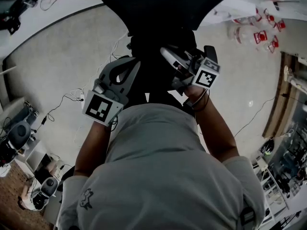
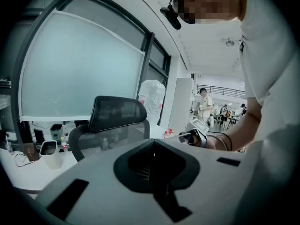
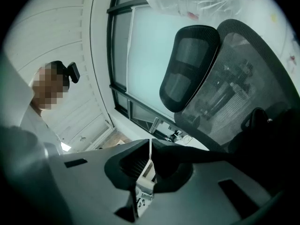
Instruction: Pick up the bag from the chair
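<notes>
Black bag [image 1: 152, 75] sits against the mesh chair [image 1: 163, 4], between 2 handheld grippers. Right gripper [image 3: 150, 146] has its fingers clamped on the bag's strap. Left gripper [image 2: 153, 153] has its fingers pressed together, holding nothing.

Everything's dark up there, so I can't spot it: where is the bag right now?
Head view, top centre: the black bag is just before the chair backrest, between the left gripper and right gripper.

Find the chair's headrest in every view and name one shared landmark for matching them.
Head view: the headrest is at top centre, seen from above.
Left gripper view: headrest left of centre, upright.
Right gripper view: headrest upper centre-right, tilted.
Shared landmark: the frosted window behind it, in both gripper views only.
</notes>
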Tool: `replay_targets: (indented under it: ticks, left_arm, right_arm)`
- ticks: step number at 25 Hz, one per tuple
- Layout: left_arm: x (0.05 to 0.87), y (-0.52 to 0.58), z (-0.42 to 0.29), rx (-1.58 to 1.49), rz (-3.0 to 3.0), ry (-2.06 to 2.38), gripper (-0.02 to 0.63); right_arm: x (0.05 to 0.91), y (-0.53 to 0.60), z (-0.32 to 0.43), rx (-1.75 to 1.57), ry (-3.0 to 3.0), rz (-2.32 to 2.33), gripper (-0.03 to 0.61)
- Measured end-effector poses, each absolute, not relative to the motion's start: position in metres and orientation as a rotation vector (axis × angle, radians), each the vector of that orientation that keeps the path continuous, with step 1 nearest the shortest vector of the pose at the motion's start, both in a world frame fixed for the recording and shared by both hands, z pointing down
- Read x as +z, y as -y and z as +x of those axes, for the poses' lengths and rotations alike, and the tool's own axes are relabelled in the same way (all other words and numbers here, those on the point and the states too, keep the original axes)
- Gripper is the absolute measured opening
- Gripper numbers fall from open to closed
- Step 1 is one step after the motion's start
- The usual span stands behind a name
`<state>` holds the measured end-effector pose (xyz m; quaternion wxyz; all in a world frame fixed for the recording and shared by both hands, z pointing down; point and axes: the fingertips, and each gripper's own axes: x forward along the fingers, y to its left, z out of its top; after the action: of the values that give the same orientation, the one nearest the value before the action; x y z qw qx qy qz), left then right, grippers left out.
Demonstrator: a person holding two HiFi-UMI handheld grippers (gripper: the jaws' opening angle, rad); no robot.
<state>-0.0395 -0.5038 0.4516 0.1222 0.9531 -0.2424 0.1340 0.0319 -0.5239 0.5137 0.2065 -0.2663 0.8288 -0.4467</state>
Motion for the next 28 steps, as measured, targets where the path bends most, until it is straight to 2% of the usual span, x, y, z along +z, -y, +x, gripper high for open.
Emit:
replay_targets:
  ticks: [12, 28]
  left_arm:
    - [0.407, 0.478, -0.046, 0.34, 2.867, 0.816, 0.012]
    - [0.381, 0.418, -0.065, 0.294, 2.84, 1.023, 0.012]
  right_arm:
    - [0.436, 0.498, 0.05, -1.173, -2.302, -0.672, 0.038]
    - [0.409, 0.431, 0.048, -1.199, -2.366, -0.577, 0.038]
